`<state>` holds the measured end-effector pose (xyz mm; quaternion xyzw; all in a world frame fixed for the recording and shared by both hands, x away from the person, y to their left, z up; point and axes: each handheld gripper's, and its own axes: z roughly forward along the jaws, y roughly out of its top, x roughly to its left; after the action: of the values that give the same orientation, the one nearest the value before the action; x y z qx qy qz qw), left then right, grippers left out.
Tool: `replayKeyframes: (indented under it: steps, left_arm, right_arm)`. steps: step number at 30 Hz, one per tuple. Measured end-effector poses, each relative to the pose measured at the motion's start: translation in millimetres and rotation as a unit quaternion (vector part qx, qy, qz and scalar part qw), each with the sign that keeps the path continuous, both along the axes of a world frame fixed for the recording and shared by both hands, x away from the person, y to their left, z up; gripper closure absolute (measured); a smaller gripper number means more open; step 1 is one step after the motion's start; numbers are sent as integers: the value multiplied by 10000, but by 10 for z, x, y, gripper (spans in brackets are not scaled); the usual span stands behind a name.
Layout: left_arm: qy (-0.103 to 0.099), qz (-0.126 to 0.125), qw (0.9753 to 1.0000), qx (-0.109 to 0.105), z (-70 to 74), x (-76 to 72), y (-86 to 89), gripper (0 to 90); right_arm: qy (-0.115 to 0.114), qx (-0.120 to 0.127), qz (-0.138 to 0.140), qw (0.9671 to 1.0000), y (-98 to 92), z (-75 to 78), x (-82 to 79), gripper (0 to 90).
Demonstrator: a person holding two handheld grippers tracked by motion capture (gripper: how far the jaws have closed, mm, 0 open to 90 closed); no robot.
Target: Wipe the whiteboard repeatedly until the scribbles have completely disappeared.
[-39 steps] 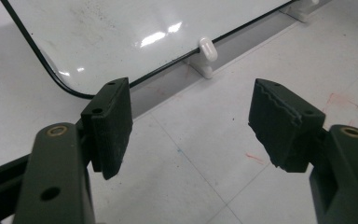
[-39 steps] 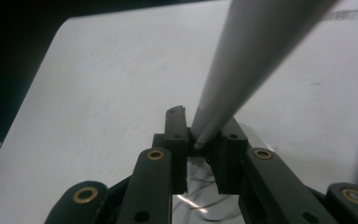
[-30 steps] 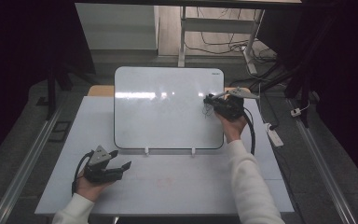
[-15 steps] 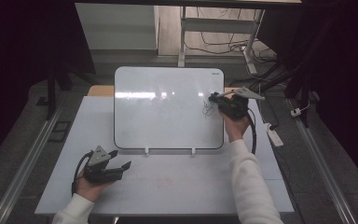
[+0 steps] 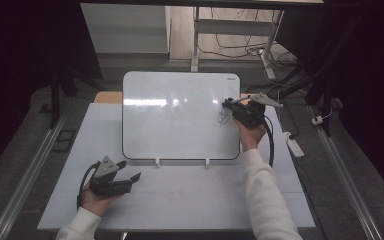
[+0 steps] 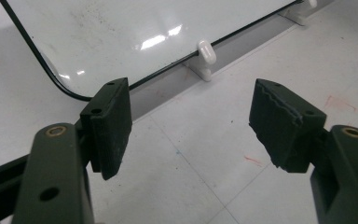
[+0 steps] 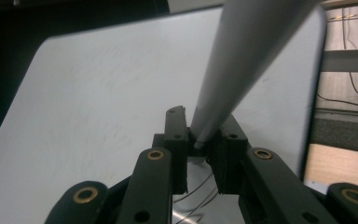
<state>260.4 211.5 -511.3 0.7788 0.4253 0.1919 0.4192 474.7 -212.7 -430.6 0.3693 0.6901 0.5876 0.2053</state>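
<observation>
Drawing on the whiteboard [image 5: 180,115] looks to be the work in hand; the right gripper [image 5: 228,104] sits over the board's right side, its jaws clenched on a grey marker [image 7: 242,70] whose barrel rises up and away from the pads in the right gripper view; the tip is hidden behind the jaws, so whether it touches the surface cannot be told; a small dark scribble [image 5: 222,118] lies on the board just near of the gripper. The left gripper [image 5: 130,170] rests on the white table [image 5: 190,200] near the board's near-left corner, its jaws released and wide apart with nothing between them; in the left gripper view the board's black-edged rim and one of its white clips [image 6: 205,53] lie just beyond the pads.

What could go wrong, as a judgement: the marker is pinched low on its barrel, so a sideways stroke may lever it round in the pads and the line would wander or the pen slip out; pressing hard might push the board, which the left gripper is not steadying, so it could slide on the table and smear the figure; the trailing cable [image 5: 270,140] at the board's right edge might drag across fresh ink if the hand swings left.
</observation>
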Motion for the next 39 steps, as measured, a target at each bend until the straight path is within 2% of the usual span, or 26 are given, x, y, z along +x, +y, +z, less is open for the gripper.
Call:
replayKeyframes:
  steps: [2, 4, 6, 8, 9, 10, 13, 15, 16, 18, 20, 21, 24, 26, 27, 29, 31, 32, 33, 35, 36, 37, 39]
  left_arm:
    - [13, 8, 10000, -18, -3, 6, 5, 305]
    - [7, 8, 10000, -9, 0, 0, 5, 305]
    - [-10, 4, 10000, -2, 4, -9, 0, 305]
    - [-19, 1, 10000, -6, 6, -12, -2, 305]
    - [-15, 1, 10000, -5, 4, -8, 0, 305]
    - [0, 4, 10000, -7, 1, -1, 2, 305]
    - [21, 9, 10000, -13, -7, 11, 2, 305]
    - [8, -3, 10000, 6, -3, 1, -3, 305]
    - [0, -2, 10000, 8, 0, -7, -6, 305]
    - [-15, 3, 10000, 3, 4, -14, -9, 305]
    - [-9, 2, 10000, 0, 4, -8, -4, 305]
    - [1, 3, 10000, -4, 1, -2, -1, 305]
    - [20, 14, 10000, -14, -8, 11, 4, 305]
    - [15, 3, 10000, -2, -4, 4, 3, 305]
    - [6, -4, 10000, 4, -1, -2, 0, 305]
    - [-15, -9, 10000, 1, 4, -12, -5, 305]
    - [-17, -3, 10000, -5, 4, -10, -4, 305]
    - [-11, 0, 10000, 0, 3, -6, 0, 305]
    - [1, 3, 10000, -9, 0, 0, 3, 305]
    - [16, 8, 10000, -19, -4, 8, 2, 305]
    - [14, -4, 10000, -1, -4, 7, -1, 305]
    - [9, -8, 10000, 9, -4, 3, -8, 305]
    - [-5, -19, 10000, 32, -1, -7, -19, 305]
  right_arm:
    - [4, -228, 256, 9994, 67, -34, -48, 778]
    - [-56, -328, 192, 9993, 8, -5, -35, 778]
    - [-117, -90, -250, 9996, -162, 52, 16, 778]
    - [-3, 224, -373, 9991, -293, 60, 56, 778]
    - [-1, 201, -356, 9992, -288, 46, 42, 778]
    - [5, 61, -260, 9996, -248, 32, 13, 778]
    - [98, -228, 215, 9995, -101, -46, -76, 779]
    - [90, -279, 236, 9993, -111, -46, -77, 779]
    - [65, -217, 143, 9996, -147, -31, -60, 779]
    - [4, -40, -218, 9998, -243, 15, -20, 779]
    - [85, 199, -270, 9994, -283, 22, 8, 779]
    - [119, 167, -213, 9996, -249, 7, -6, 779]
    - [202, -205, 350, 9990, -31, -82, -94, 779]
    - [95, -457, 388, 9982, 11, -73, -123, 778]
    - [97, -390, 338, 9986, -24, -56, -102, 779]
    - [92, -116, -10, 9999, -145, -24, -51, 778]
    - [158, 114, -112, 9997, -200, -31, -25, 778]
    - [149, 70, -129, 9998, -169, -36, -51, 778]
    - [154, -88, 29, 9998, -111, -46, -83, 778]
    - [203, -417, 438, 9980, 32, -99, -153, 778]
    - [127, -597, 477, 9970, 69, -107, -176, 778]
    - [112, -643, 470, 9968, 68, -92, -169, 778]
    - [35, -417, 188, 9989, -5, -45, -112, 778]
